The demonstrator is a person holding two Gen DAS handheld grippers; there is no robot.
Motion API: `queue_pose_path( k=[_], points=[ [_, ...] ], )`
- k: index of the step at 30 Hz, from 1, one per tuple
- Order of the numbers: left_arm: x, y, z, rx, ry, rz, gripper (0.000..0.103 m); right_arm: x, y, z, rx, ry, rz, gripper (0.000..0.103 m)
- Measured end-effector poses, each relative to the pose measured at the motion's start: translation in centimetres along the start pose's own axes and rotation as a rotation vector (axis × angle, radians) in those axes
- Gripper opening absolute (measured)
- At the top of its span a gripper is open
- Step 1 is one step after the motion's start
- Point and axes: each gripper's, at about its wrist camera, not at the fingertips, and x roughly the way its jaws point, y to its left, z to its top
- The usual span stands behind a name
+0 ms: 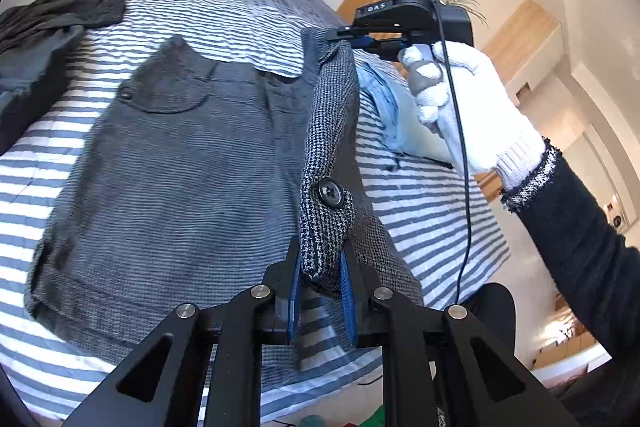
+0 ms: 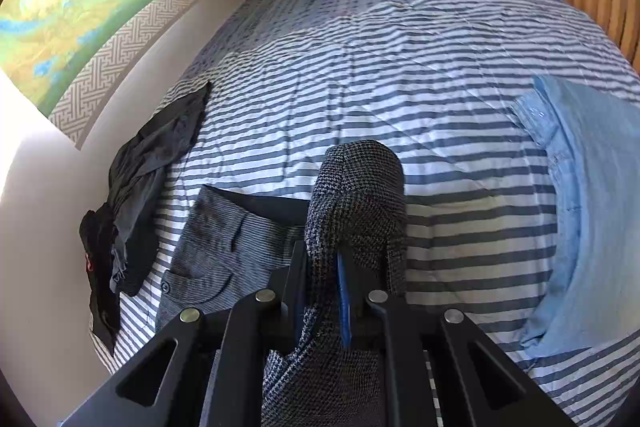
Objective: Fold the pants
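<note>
Pants (image 1: 180,167) lie flat on the striped bed (image 1: 420,203), their right edge lifted. My left gripper (image 1: 320,267) pinches the near waistband corner; my right gripper (image 2: 324,263) pinches the far one. I should carry both leftward together, keeping the edge taut.
</note>
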Motion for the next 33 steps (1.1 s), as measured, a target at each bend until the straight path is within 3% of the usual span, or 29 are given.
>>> queue_pose_path(
  k=[9, 14, 24, 29, 33],
  points=[
    [-5.5, 9.9, -2.2, -0.167, -0.074, 0.095, 0.016, 8.4, 14.2, 0.6, -0.169, 0.080, -0.038, 0.012],
    [-6.2, 14.2, -3.5, -0.248, -0.079, 0.103, 0.016, 13.5, 18.8, -0.4, -0.217, 0.130, -0.072, 0.012],
    [-7.8, 17.7, -2.2, -0.332, -0.154, 0.084, 0.016, 17.1, 21.6, -0.4, -0.233, 0.144, -0.138, 0.012],
    [-7.7, 18.4, -2.5, -0.353, -0.135, 0.099, 0.015, 19.0, 21.5, 0.1, -0.191, 0.164, -0.130, 0.012],
    [-7.7, 18.4, -3.2, -0.342, -0.119, 0.115, 0.015, 20.3, 22.4, -0.4, -0.242, 0.170, -0.133, 0.013]
  ],
)
